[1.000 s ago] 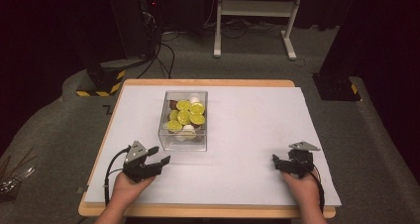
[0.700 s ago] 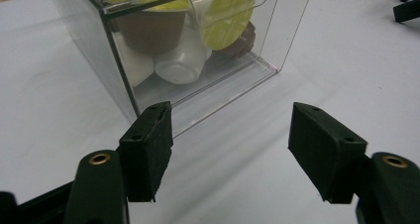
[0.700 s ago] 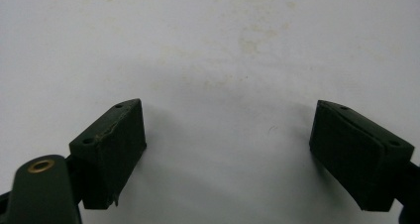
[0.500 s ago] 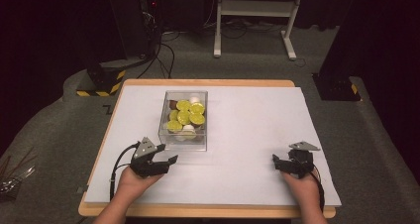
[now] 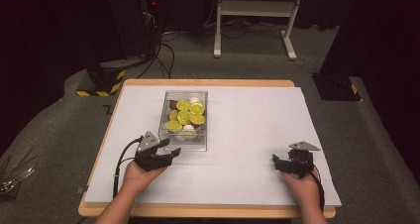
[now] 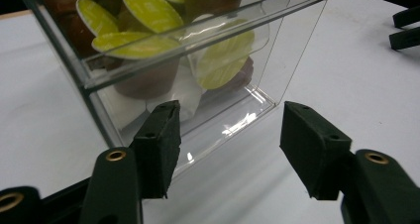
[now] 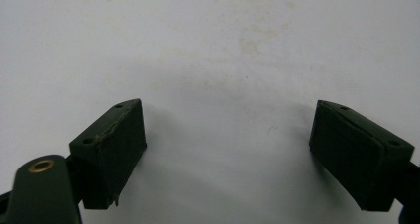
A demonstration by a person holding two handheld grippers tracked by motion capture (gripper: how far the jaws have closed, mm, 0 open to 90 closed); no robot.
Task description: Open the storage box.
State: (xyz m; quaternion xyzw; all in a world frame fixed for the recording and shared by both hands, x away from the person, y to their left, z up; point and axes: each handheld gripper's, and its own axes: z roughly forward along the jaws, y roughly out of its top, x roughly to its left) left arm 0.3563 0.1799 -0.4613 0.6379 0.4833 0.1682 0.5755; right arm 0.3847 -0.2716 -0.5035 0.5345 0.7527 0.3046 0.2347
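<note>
A clear plastic box (image 5: pixel 185 117) stands left of the table's middle, holding several capsules (image 5: pixel 189 116) with yellow-green lids plus some brown and white ones. My left gripper (image 5: pixel 171 153) sits just before the box's near left corner and points at it. Its jaws are open and have just been closing a little, with nothing between them. In the left gripper view the box (image 6: pixel 198 60) rises right behind the left gripper (image 6: pixel 228 144), near wall close to the left fingertip (image 6: pixel 158 140). My right gripper (image 5: pixel 275 163) rests open at the front right; in its own view the right gripper (image 7: pixel 228 149) spans bare white cover.
A white sheet (image 5: pixel 247 149) covers the wooden table (image 5: pixel 208 211). The right gripper's black jaws show at the far right edge of the left gripper view. Beyond the table are dark floor, cables and a white stand (image 5: pixel 257 16).
My left gripper has moved right and slightly forward, closer to the box's near end. The right hand and gripper have stayed where they were.
</note>
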